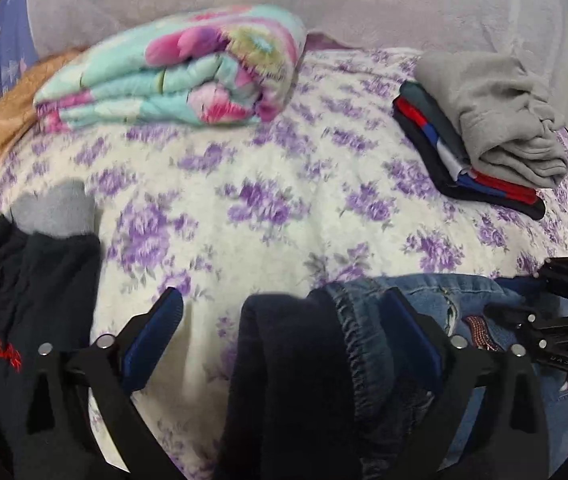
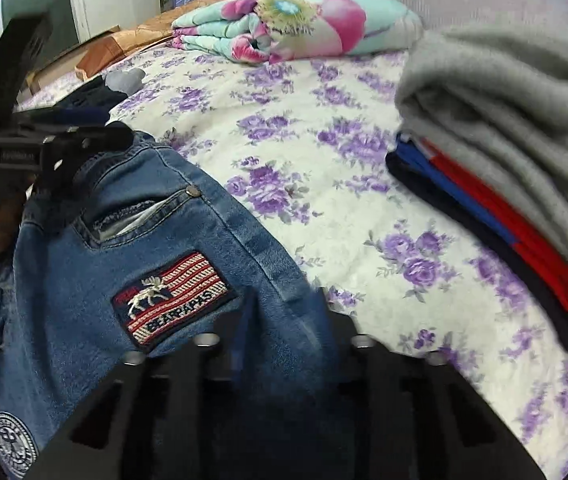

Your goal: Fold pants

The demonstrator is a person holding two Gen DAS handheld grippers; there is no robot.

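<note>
Denim pants point(image 2: 187, 240) patch point(image 2: 173, 298): "BEARPAPAS" (with moose)

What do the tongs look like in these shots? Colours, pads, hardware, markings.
Both are matte black plastic with cut-out slots and round silver fasteners. The left tongs have blue pads on the inner finger faces. The right tongs show blue on the inner face too, blurred. Small lettering on the right one's body in the left view is unreadable. No cables or sleeves visible.

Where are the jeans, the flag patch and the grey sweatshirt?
jeans point(image 2: 83, 264): right wrist view, bare denim left of the patch.
flag patch point(image 2: 175, 296): right wrist view, middle of the embroidered flag.
grey sweatshirt point(image 1: 496, 116): left wrist view, top of the folded pile.
</note>
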